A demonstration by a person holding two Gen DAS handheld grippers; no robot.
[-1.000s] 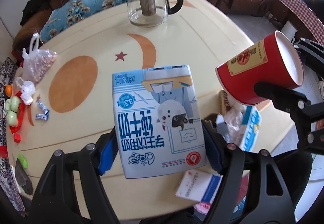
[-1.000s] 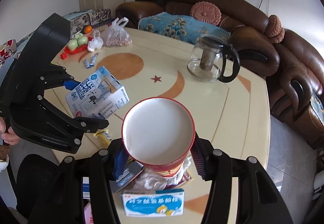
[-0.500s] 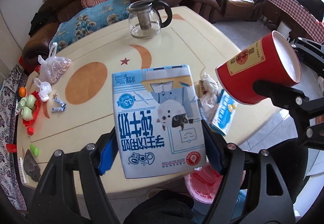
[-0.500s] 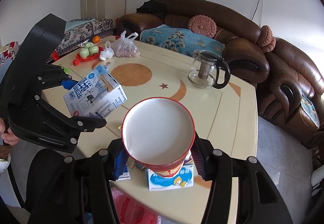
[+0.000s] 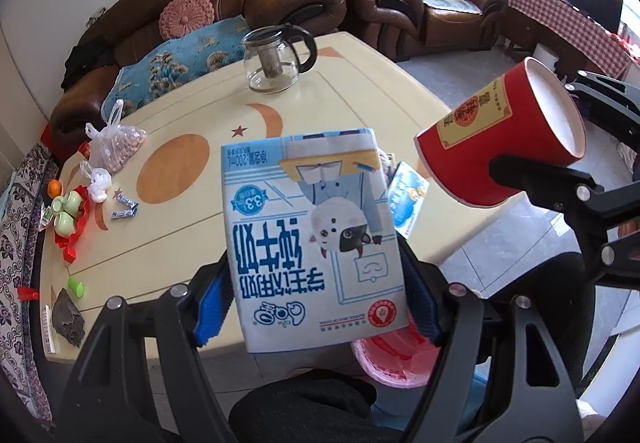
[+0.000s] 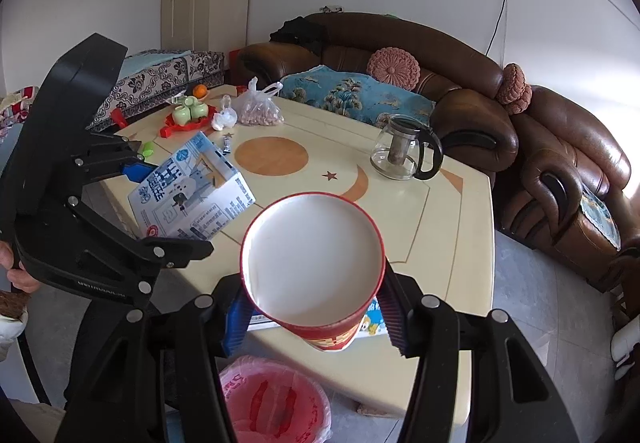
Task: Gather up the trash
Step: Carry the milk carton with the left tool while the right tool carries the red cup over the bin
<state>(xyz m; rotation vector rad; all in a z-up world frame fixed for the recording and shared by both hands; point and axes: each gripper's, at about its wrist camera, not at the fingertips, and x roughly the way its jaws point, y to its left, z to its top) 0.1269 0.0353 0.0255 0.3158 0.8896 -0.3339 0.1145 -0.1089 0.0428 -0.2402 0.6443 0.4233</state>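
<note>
My left gripper (image 5: 316, 307) is shut on a blue and white milk carton (image 5: 312, 239), held above the near table edge; the carton (image 6: 192, 195) also shows in the right wrist view. My right gripper (image 6: 314, 317) is shut on a red paper cup (image 6: 312, 267), its white inside facing the camera; the cup (image 5: 500, 139) hangs to the right of the carton. A pink-lined trash bin (image 6: 276, 403) stands on the floor just below both grippers, partly hidden in the left wrist view (image 5: 392, 359).
On the cream table (image 5: 180, 243) are a glass teapot (image 5: 272, 63), a bag of nuts (image 5: 116, 143), green cups on a red tray (image 5: 66, 211), candy wrappers (image 5: 124, 209) and a small blue box (image 5: 408, 199). Brown sofas (image 6: 440, 55) ring the table.
Both grippers have pulled back and up from the table with their loads. The table edge and the pink bin have come into view beneath them.
</note>
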